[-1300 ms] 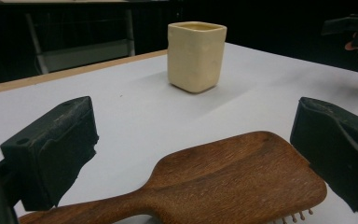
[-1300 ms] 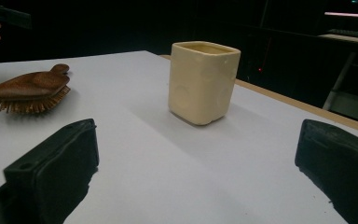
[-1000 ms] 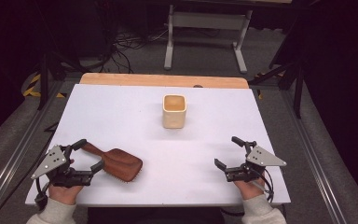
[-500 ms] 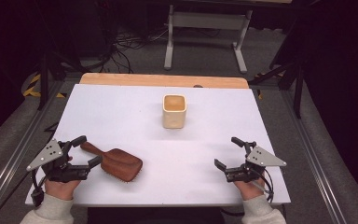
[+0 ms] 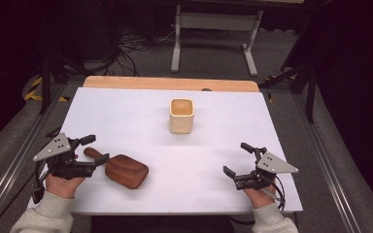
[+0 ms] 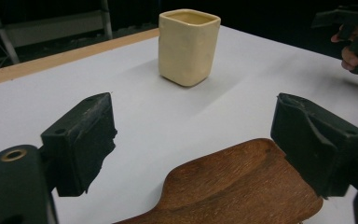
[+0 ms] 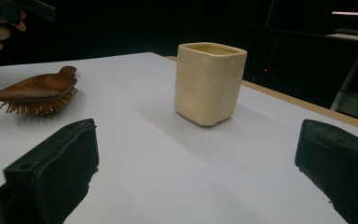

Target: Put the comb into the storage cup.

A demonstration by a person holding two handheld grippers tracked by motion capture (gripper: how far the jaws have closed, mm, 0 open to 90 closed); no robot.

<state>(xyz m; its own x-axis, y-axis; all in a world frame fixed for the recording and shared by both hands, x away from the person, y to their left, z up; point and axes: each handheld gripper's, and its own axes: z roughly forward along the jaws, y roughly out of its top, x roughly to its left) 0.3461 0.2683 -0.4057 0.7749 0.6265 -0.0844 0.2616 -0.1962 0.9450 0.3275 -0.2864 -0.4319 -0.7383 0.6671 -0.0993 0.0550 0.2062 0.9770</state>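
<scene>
A brown wooden hairbrush (image 5: 126, 170) lies bristles down at the front left of the white table (image 5: 126, 111). My left gripper (image 5: 93, 149) stands at its handle end. Its jaws have just been closing, with the handle between them, and the pads do not press on it. In the left gripper view the brush (image 6: 242, 182) lies low between the left gripper's (image 6: 200, 126) jaws. A cream square cup (image 5: 181, 115) stands upright at the table's middle back. My right gripper (image 5: 238, 159) rests open and empty at the front right, pointed at the cup (image 7: 209, 84), with the brush (image 7: 39, 91) off to its left.
A wooden strip (image 5: 170, 83) runs along the table's far edge. Behind it stands a metal frame (image 5: 213, 19) on a floor with cables. Metal rails flank the table on both sides. Bare table lies between the brush and the right gripper.
The left gripper has lifted a little and shifted, and its jaws have narrowed around the brush handle. Brush, cup and right gripper have stayed put.
</scene>
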